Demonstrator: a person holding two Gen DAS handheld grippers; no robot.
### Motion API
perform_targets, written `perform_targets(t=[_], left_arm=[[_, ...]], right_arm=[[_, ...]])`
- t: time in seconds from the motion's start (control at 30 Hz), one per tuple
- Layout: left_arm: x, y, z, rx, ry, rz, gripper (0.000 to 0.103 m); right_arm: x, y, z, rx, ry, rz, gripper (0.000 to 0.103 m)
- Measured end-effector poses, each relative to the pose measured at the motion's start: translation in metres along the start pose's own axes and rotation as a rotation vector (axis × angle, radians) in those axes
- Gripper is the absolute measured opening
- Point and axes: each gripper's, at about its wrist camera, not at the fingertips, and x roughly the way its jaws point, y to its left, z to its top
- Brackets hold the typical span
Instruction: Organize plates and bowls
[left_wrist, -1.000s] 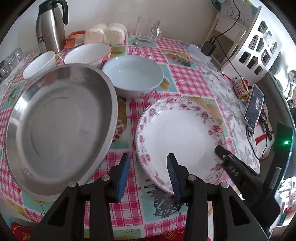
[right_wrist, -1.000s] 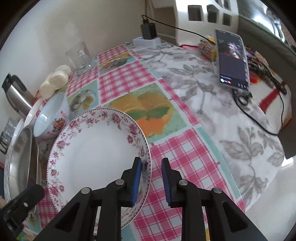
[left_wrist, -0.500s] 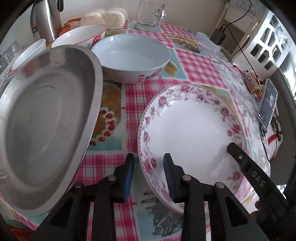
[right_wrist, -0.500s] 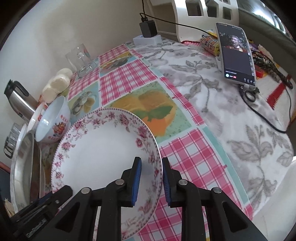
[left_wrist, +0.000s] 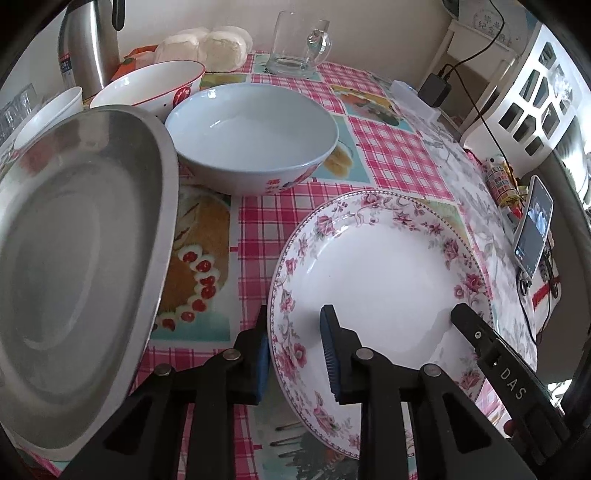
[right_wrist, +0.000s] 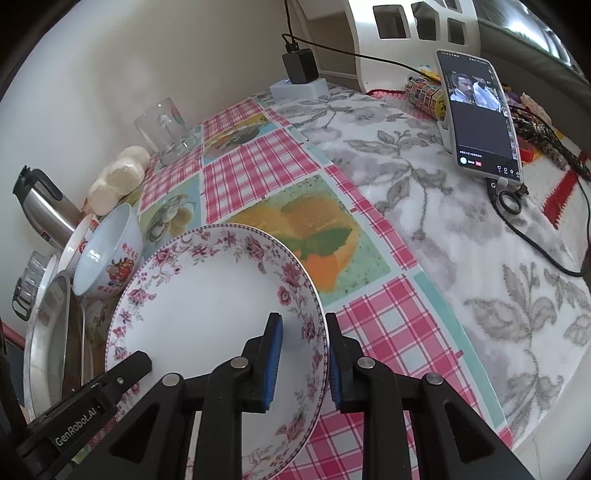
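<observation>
A white plate with a pink flower rim (left_wrist: 380, 266) is held by both grippers above the checked tablecloth. My left gripper (left_wrist: 295, 350) is shut on its near left rim. My right gripper (right_wrist: 303, 362) is shut on its right rim; the plate (right_wrist: 207, 310) is tilted in that view. A large steel tray (left_wrist: 74, 251) lies to the left. A pale blue bowl (left_wrist: 255, 133) stands behind the plate, with a red-rimmed white bowl (left_wrist: 155, 83) and a small white bowl (left_wrist: 48, 114) further back left.
A steel thermos (left_wrist: 88, 44), white buns (left_wrist: 210, 44) and a glass mug (left_wrist: 295, 44) stand at the back by the wall. A phone (right_wrist: 480, 114) on a stand with cables, a charger (right_wrist: 299, 66) and a white shelf stand at the right.
The left gripper moved forward and closed onto the plate's left rim. The plate has risen and tilted between both grippers, with the right gripper still on its rim.
</observation>
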Motion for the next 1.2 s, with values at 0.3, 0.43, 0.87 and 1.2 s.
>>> perform_targets(t=[0.3, 0.43, 0.87, 1.2], left_arm=[[-0.023, -0.006, 0.007, 0.017, -0.074, -0.072, 0.023], [-0.026, -0.002, 0.012, -0.009, -0.081, -0.107, 0.023], [-0.067, 0.005, 0.026, -0.029, -0.179, -0.180, 0.023], [-0.085, 0.040, 0.038, -0.058, -0.206, -0.184, 0.023]], right_arm=[[-0.032, 0.002, 0.008, -0.018, -0.093, -0.015, 0.024], [-0.036, 0.004, 0.009, -0.023, -0.103, -0.010, 0.024], [-0.076, 0.023, 0.015, -0.039, -0.240, 0.012, 0.024], [-0.083, 0.058, 0.014, -0.051, -0.259, 0.048, 0.024]])
